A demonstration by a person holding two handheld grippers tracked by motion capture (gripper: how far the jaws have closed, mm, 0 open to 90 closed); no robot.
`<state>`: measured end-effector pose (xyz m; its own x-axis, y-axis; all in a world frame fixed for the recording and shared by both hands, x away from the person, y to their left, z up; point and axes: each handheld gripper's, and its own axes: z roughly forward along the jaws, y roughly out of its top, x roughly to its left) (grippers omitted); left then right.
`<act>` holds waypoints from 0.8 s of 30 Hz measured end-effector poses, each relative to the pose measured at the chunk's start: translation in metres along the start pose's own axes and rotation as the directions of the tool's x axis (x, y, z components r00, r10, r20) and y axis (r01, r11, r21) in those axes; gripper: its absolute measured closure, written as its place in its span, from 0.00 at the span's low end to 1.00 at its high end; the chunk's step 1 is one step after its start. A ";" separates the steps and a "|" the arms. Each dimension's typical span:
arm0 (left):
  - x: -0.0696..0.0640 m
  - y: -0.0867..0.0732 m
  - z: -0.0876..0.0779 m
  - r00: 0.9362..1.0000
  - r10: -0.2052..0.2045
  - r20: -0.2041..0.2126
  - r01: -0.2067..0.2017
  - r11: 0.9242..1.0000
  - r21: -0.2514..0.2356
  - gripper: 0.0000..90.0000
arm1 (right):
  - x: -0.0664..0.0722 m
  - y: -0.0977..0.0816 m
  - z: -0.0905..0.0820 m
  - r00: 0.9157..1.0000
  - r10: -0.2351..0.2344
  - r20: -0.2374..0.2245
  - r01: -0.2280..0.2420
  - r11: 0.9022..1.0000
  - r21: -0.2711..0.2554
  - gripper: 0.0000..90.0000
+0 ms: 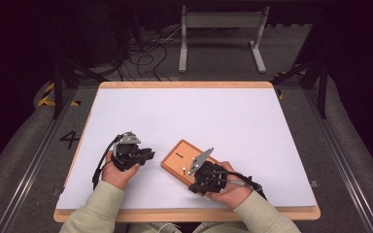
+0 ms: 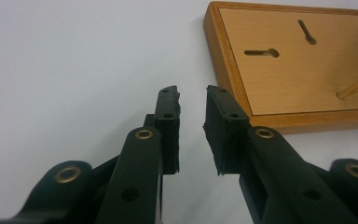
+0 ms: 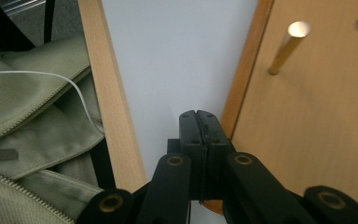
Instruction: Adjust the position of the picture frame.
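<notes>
Wooden board (image 1: 182, 158) lies on the white table (image 1: 233, 121); left gripper (image 2: 192, 105) fingers slightly apart and empty, right gripper (image 3: 199, 122) fingers pressed together beside it.

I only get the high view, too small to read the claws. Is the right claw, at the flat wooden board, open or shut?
Observer: The right claw is shut, pads pressed together with nothing between them.
Operator: And the left claw?
Observer: The left claw is open, with a bare gap between its pads.
Operator: What is the dark mark on the board?
Observer: The flat rectangular light-brown wooden board has two keyhole-shaped slots cut into its top.
</notes>
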<state>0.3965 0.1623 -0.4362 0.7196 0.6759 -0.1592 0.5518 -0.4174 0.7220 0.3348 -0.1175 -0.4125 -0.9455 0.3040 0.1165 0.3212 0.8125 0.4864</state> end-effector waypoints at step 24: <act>-0.003 0.005 0.009 0.999 0.018 0.027 -0.018 1.000 0.015 0.82 | -0.036 -0.026 -0.004 0.982 0.137 0.132 -0.147 0.986 0.072 1.00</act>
<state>0.4006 0.1531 -0.4380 0.7403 0.6520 -0.1640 0.5446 -0.4385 0.7150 0.3606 -0.1511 -0.4259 -0.8771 0.4757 0.0663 0.4601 0.7924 0.4005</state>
